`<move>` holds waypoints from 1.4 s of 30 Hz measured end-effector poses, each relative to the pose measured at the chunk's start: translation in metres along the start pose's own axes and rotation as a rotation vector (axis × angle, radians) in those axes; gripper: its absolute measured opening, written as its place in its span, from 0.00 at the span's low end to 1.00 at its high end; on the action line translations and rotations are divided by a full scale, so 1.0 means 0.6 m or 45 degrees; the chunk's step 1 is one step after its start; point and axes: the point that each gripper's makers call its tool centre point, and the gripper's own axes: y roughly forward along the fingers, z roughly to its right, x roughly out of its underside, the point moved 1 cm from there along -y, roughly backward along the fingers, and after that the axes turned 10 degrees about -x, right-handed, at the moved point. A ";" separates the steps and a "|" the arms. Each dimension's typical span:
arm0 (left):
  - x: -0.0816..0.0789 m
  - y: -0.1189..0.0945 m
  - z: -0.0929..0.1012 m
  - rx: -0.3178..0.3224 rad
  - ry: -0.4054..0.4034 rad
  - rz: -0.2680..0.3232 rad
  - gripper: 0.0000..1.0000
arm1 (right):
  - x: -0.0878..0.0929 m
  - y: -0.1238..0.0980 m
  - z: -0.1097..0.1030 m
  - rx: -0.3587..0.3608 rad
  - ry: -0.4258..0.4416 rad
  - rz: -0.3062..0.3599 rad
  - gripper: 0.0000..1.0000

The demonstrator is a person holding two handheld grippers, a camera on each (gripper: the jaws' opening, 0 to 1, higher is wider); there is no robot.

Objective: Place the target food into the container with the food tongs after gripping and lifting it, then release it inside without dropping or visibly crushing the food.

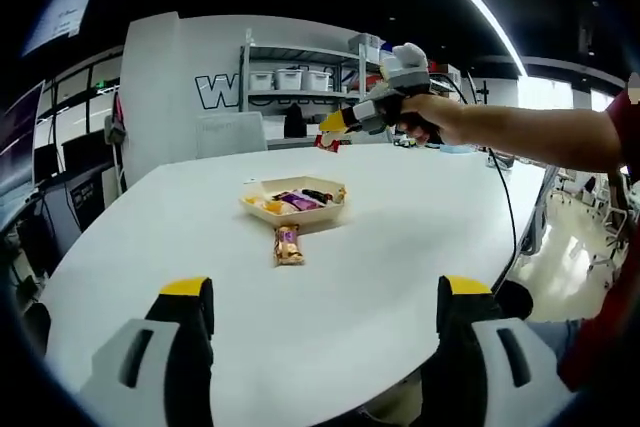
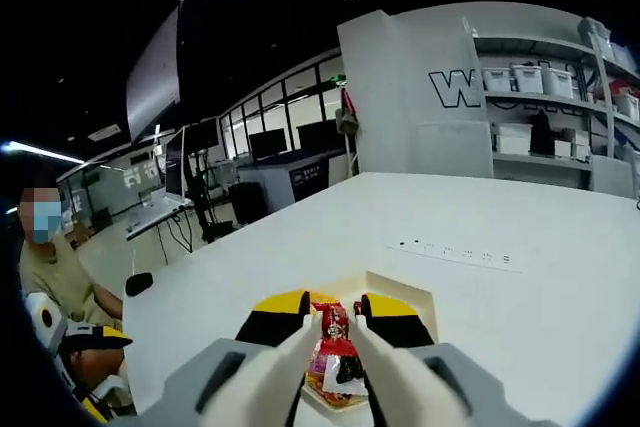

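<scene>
Left gripper [image 1: 325,322]: jaws spread wide apart, nothing between them, low over the near edge of the white table [image 1: 400,247].
Loose snack [image 1: 289,244]: a small wrapped bar lying on the table just in front of the tray.
Tray [image 1: 293,213]: a shallow pale container near the middle of the table, holding several wrapped snacks.
Right gripper [image 2: 331,332]: jaws closed on a red snack packet [image 2: 333,339], raised above the tray [image 2: 412,294]; in the left gripper view it hangs in the air [image 1: 329,135] beyond the tray, held by a hand [image 1: 432,117].
Background: shelves [image 1: 300,72] with white bins against the far wall.
</scene>
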 end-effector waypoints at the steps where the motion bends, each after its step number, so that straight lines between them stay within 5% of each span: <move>1: 0.000 -0.001 -0.002 -0.004 -0.004 0.000 0.90 | 0.000 0.002 0.000 0.002 -0.002 0.003 0.15; 24: 0.009 -0.006 -0.007 -0.009 -0.013 -0.011 0.90 | -0.003 -0.013 0.018 0.031 -0.008 0.060 0.19; 42: -0.001 -0.005 -0.011 -0.033 -0.034 0.020 0.99 | -0.017 -0.025 -0.012 -0.004 -0.080 0.069 0.20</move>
